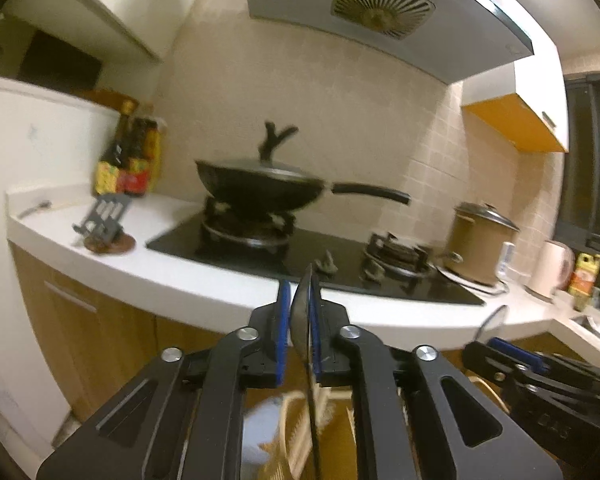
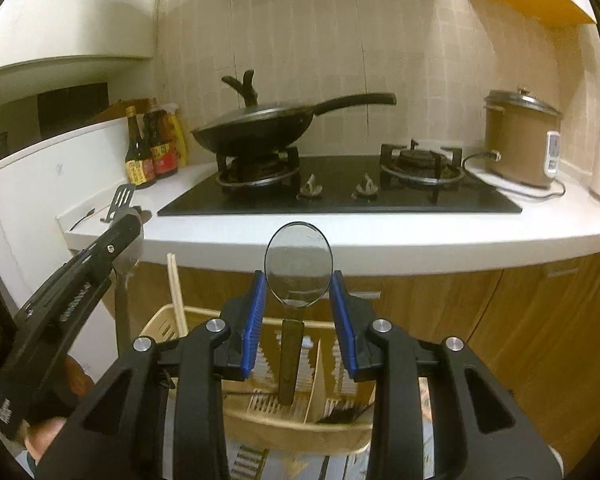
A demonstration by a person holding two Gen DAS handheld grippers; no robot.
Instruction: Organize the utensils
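My left gripper (image 1: 300,304) has a metal spoon (image 1: 303,320) edge-on between its blue pads. The spoon leans on the right pad, a thin gap shows at the left pad, and its handle hangs down. From the right wrist view this gripper (image 2: 134,226) and metal spoon (image 2: 129,258) hang at the left, over the basket's corner. My right gripper (image 2: 299,292) is shut on the sides of a clear round spoon's bowl (image 2: 298,260). That spoon's dark handle points down into a cream slotted basket (image 2: 260,414). Chopsticks (image 2: 176,288) stand in the basket's left part.
Behind the basket runs a white counter (image 2: 380,246) with a black hob (image 2: 340,196). A lidded wok (image 2: 256,124) sits on the left burner, with sauce bottles (image 2: 152,152) left and a brown cooker (image 2: 520,140) right. Wooden cabinet doors (image 2: 520,320) stand below.
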